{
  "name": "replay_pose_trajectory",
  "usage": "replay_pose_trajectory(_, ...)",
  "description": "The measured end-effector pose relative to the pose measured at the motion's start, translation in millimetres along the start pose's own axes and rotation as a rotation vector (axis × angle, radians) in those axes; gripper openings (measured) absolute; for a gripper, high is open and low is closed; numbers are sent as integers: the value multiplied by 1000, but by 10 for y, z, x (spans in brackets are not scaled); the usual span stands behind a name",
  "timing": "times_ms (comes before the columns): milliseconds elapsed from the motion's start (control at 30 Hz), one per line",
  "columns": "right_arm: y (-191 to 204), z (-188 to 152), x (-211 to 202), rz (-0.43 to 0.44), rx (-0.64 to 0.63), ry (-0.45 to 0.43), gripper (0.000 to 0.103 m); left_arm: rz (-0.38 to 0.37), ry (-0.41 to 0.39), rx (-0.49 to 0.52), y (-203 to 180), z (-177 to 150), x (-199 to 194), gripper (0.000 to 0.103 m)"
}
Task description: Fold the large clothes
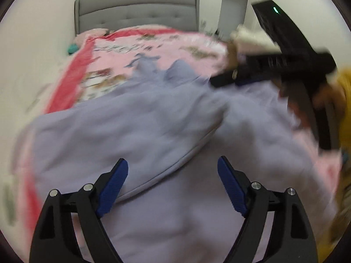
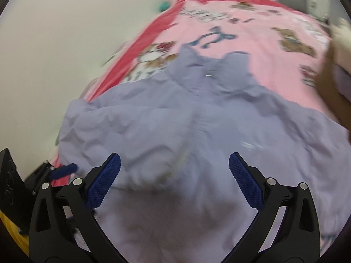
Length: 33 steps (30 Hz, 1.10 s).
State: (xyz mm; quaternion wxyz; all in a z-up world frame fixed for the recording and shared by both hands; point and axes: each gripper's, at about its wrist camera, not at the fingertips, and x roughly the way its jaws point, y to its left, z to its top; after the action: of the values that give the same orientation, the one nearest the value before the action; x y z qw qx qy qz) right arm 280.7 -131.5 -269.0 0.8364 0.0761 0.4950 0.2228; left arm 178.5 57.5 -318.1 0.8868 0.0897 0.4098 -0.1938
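Bed (image 1: 137,11) with grey padded headboard, covered by pink patterned blanket (image 2: 263,50), lilac jacket (image 2: 197,120) spread flat on the blanket

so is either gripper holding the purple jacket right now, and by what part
Neither. The left gripper and the right gripper both stand open above the lilac jacket, with no fabric pinched between the blue pads.

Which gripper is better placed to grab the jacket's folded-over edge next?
Left, probably. The left gripper is open, with the lilac jacket's seamed edge by its fingertips. The right gripper, also open, faces flat cloth.
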Motion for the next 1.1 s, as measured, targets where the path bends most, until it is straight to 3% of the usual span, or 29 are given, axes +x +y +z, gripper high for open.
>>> replay_pose_trajectory(67, 57, 64, 205, 18, -28, 32, 81, 64, 34, 13, 242, -134, -46, 82)
replay_pose_trajectory(133, 92, 65, 369, -11, -46, 72, 75, 120, 79, -9, 541, -265, -38, 71)
replay_pose_trajectory(167, 95, 58, 422, -4, -49, 88, 71, 125, 101, -30, 693, -323, -10, 62)
replay_pose_trajectory(200, 106, 36, 508, 29, -41, 106, 65, 134, 109, -40, 767, -353, 10, 60)
replay_pose_trajectory(300, 111, -55, 596, 53, 14, 119, 64, 133, 118, -56, 888, -436, 132, 55)
replay_pose_trajectory(367, 126, -88, 658, 55, 38, 130, 51, 114, 120, -91, 926, -473, 220, 55)
replay_pose_trajectory(433, 164, -113, 649, 64, 33, 111, 28, 124, 119, -100, 919, -505, 296, 55)
replay_pose_trajectory(533, 243, -91, 562, 71, -6, 99, 14, 155, 116, -112, 869, -478, 291, 55)
replay_pose_trajectory(633, 257, 51, 185, 51, -27, 22, 13, 127, 79, -152, 818, -369, 185, 55)
replay_pose_trajectory(767, 45, 287, -443, -32, -19, -82, 13, 106, 5, -90, 524, -107, 70, 55)
replay_pose_trajectory(800, -22, 317, -536, -55, -18, -90, 13, 71, -4, -96, 465, -37, 88, 55)
replay_pose_trajectory(900, -353, 313, -596, -152, 15, -44, 13, 23, 10, -143, 418, 57, 258, 55)
replay_pose_trajectory(1000, -693, 166, -409, -149, 111, 38, 13, 41, 46, -212, 494, 44, 443, 55)
replay_pose_trajectory(1100, -788, 3, -194, -151, 127, 92, 13, 81, 75, -271, 625, -21, 533, 55)
